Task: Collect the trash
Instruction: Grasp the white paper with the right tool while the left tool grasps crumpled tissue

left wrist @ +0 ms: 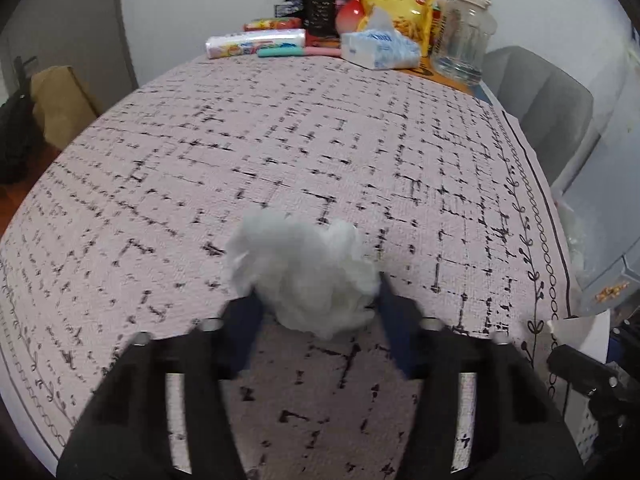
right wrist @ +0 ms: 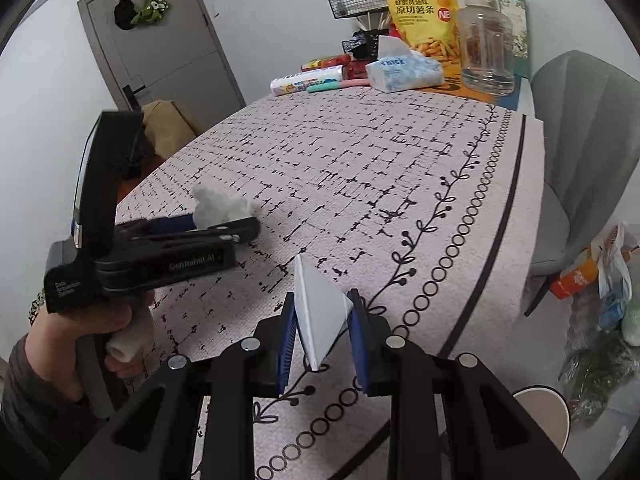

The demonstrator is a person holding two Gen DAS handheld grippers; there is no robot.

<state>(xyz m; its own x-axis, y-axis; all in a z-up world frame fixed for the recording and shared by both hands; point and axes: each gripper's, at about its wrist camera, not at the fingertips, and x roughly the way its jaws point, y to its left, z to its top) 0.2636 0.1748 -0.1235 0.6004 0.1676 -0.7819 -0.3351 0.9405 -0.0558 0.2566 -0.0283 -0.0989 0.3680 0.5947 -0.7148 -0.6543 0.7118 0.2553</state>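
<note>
Your left gripper has its jaws clenched on a crumpled tissue just above the desk, light, soft and squashable, so pinch its bulk; your right gripper clamps a stiff folded white card by its edges.

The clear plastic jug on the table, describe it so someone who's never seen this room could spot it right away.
Look to the far end of the patterned tablecloth, where packets crowd the wall. At the right end of that clutter, beside the grey chair, stands the clear plastic jug. It is the only see-through item there, taller than the tissue pack to its left.
</note>
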